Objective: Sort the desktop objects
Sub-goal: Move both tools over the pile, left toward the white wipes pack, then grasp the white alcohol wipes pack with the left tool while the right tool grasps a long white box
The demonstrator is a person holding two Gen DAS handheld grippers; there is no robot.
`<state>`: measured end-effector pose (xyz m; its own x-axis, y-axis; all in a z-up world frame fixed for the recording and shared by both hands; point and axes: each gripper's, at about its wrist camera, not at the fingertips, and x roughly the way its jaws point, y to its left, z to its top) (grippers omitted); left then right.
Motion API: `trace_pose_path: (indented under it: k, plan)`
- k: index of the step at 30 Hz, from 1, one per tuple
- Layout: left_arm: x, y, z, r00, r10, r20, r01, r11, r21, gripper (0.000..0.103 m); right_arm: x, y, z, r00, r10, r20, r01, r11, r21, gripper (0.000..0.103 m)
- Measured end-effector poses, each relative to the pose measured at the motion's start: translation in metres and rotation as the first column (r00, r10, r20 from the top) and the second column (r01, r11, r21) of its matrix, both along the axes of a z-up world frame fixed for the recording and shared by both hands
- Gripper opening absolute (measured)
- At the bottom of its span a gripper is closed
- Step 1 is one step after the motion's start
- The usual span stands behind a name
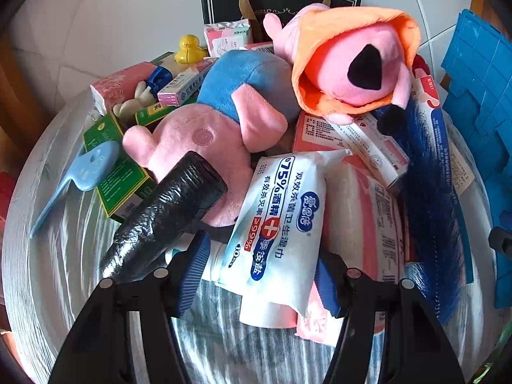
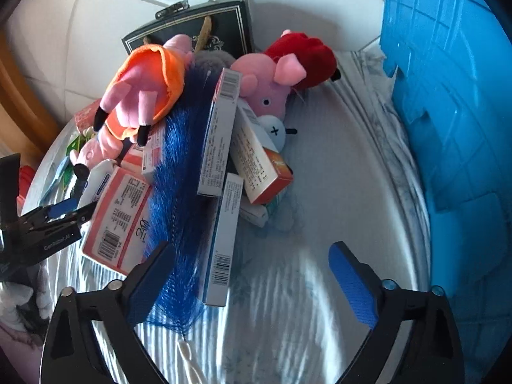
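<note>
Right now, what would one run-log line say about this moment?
left gripper: open around wipes pack | right gripper: open, empty, beside long box | basket: nothing seen inside

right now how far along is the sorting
Barely begun. Done: nothing visibly sorted; plush toys, boxes and the blue brush lie in one heap. In hand: the left tool straddles the wet wipes pack, pads not clearly pressing; the right tool is open and empty. Left: the whole pile; the blue bin waits alongside.

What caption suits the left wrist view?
Open tongs straddle a white wet-wipes packet amid pink plush toys on a round table.
</note>
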<state>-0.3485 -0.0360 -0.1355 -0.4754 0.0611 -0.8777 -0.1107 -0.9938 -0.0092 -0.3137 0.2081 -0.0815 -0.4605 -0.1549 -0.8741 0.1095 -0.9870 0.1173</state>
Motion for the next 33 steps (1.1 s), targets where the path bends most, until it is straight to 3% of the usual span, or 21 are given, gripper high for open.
trace_pose_path:
  k: [2, 3, 4, 7, 8, 11, 17, 23, 33]
  plan:
    - [-0.005, -0.001, -0.008, 1.0, -0.002, 0.014, 0.002, 1.0, -0.003, 0.06, -0.009, -0.006, -0.014, 0.998, 0.011, 0.055, -0.012, 1.0, 0.003, 0.058]
    - [-0.006, -0.003, -0.01, 1.0, -0.005, 0.017, 0.004, 1.0, 0.029, 0.055, -0.013, -0.008, -0.022, 0.997, 0.014, 0.079, -0.014, 1.0, -0.004, 0.049]
    - [-0.006, -0.005, -0.01, 1.0, -0.003, 0.025, 0.002, 0.998, 0.058, 0.052, -0.016, -0.01, -0.028, 0.995, 0.021, 0.101, -0.019, 1.0, -0.015, 0.047]
    - [-0.003, -0.002, -0.009, 1.0, -0.007, 0.016, 0.006, 0.999, 0.05, 0.046, -0.021, -0.017, -0.045, 0.987, 0.047, 0.153, -0.037, 0.997, -0.067, 0.039]
    - [0.0, -0.001, -0.008, 1.0, -0.005, 0.017, 0.004, 0.999, 0.047, 0.045, -0.022, -0.021, -0.049, 0.985, 0.059, 0.164, -0.047, 0.996, -0.077, 0.028]
    - [0.011, -0.004, -0.001, 1.0, 0.012, 0.007, -0.012, 0.999, 0.049, 0.045, -0.019, -0.03, -0.047, 0.985, 0.087, 0.147, -0.077, 0.994, -0.075, 0.02]
    - [0.045, -0.008, 0.038, 0.996, 0.042, -0.073, -0.038, 0.997, 0.067, 0.044, 0.008, -0.027, -0.007, 0.994, 0.099, 0.042, -0.098, 0.995, -0.012, 0.017]
    - [0.084, 0.003, 0.097, 0.981, 0.034, -0.192, -0.015, 0.995, 0.097, 0.044, 0.038, -0.016, 0.046, 0.989, 0.117, -0.094, -0.116, 0.993, 0.01, 0.017]
    - [0.147, 0.037, 0.176, 0.936, -0.019, -0.351, 0.06, 0.993, 0.105, 0.044, 0.093, -0.008, 0.146, 0.931, 0.137, -0.338, -0.132, 0.991, 0.037, 0.017]
